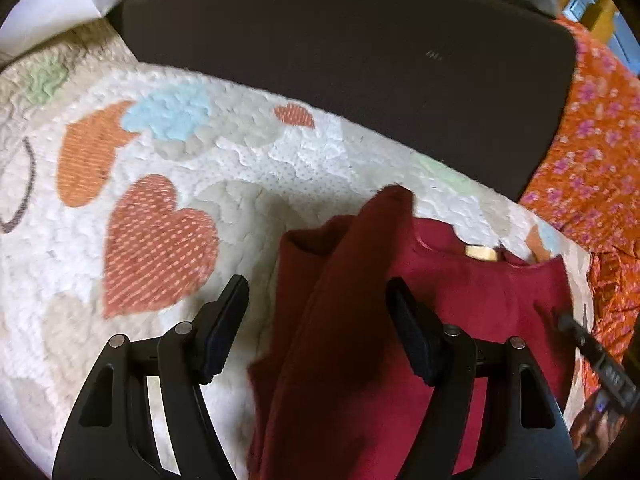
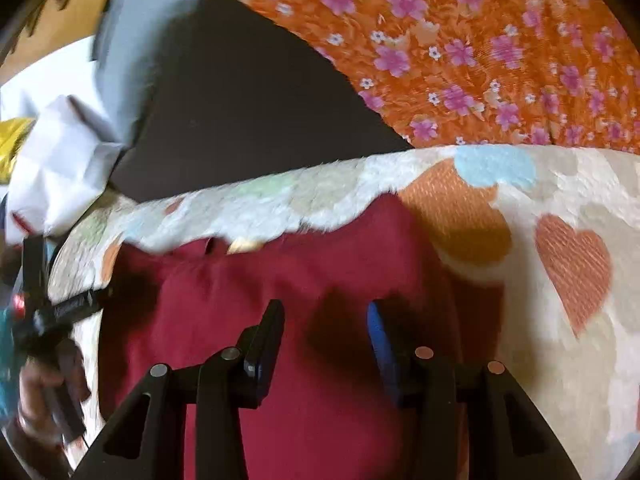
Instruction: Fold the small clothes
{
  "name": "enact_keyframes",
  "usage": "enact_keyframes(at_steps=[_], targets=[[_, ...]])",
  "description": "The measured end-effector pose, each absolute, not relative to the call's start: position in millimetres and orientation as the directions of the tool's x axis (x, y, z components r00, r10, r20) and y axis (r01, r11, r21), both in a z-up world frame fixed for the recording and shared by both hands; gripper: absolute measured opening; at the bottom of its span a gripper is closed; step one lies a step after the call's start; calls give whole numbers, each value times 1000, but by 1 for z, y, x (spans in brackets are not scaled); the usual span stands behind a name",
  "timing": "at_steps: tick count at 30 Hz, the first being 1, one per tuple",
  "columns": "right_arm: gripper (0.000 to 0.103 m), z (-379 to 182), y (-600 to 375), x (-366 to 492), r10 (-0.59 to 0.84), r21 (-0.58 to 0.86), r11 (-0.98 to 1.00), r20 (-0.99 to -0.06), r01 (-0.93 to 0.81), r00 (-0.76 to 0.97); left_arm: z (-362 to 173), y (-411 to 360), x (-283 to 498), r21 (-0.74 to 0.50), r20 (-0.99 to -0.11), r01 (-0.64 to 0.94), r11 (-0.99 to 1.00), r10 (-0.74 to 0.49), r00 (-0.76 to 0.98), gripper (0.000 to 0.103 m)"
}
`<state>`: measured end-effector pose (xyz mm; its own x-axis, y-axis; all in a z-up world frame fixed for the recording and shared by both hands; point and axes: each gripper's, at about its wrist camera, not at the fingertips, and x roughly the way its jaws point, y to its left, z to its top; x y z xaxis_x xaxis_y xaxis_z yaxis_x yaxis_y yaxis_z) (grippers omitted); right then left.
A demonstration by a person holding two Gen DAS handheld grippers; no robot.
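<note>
Maroon fabric: the small garment (image 1: 460,300) lies on a quilted blanket (image 1: 200,184) with heart patches in orange, coral and pale blue. In the left wrist view the garment fills the 4 to 6 o'clock sector; a folded-over flap (image 1: 360,264) rises toward centre, and a pale neck label (image 1: 481,252) shows at about 3 o'clock of centre, its print too small to read. Left hand-held gripper (image 1: 316,312): jaws stand apart, released, with the flap lying between them and no pad pressing on it. In the right wrist view the garment (image 2: 240,300) spans 6 to 9 o'clock, its upper edge against the blanket's (image 2: 520,280) scalloped border. Right hand-held gripper (image 2: 326,340): jaws apart over the cloth, nothing clamped; one pad blue. A dark padded panel (image 1: 360,60) sits beyond the blanket at 12 o'clock, bearing a faint mark that cannot be read. Orange floral cloth (image 2: 480,60) lies at 1 to 2 o'clock in the right view. White crumpled paper or cloth (image 2: 60,152) at 9 o'clock. The other gripper's body (image 2: 60,312) shows at 8 o'clock with a hand (image 2: 36,392) on it; lettering on it is blurred.
</note>
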<state>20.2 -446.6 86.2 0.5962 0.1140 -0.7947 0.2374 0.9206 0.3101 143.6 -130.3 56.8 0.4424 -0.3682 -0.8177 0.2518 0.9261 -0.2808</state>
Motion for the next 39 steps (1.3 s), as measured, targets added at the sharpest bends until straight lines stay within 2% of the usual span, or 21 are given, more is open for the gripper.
enact_keyframes(at_steps=[5, 8, 10, 14, 16, 27, 33, 39], targets=[[42, 78, -436, -22, 86, 278, 926, -815, 256, 573, 70, -125, 105, -217, -817, 267, 939, -324, 477, 71], [43, 60, -434, -27, 130, 301, 922, -831, 241, 541, 77, -122, 80, -190, -816, 263, 946, -301, 493, 71], [43, 66, -429, -28, 109, 272, 933, -837, 236, 536, 84, -119, 62, -164, -810, 273, 948, -287, 512, 71], [43, 88, -416, -36, 173, 336, 918, -816, 210, 552, 95, -117, 32, -103, -797, 295, 950, -257, 547, 71], [43, 95, -407, -41, 150, 311, 928, -817, 206, 557, 97, -115, 19, -87, -786, 304, 949, -253, 564, 71], [43, 90, -420, -56, -22, 180, 936, -827, 302, 562, 65, -108, 20, -130, -787, 276, 952, -268, 556, 71], [43, 74, -430, -39, -32, 151, 940, -854, 307, 519, 46, -108, 43, -109, -809, 244, 964, -228, 541, 71], [43, 97, -420, -32, -33, 158, 943, -830, 292, 556, 31, -101, 51, -168, -839, 210, 963, -251, 482, 71]])
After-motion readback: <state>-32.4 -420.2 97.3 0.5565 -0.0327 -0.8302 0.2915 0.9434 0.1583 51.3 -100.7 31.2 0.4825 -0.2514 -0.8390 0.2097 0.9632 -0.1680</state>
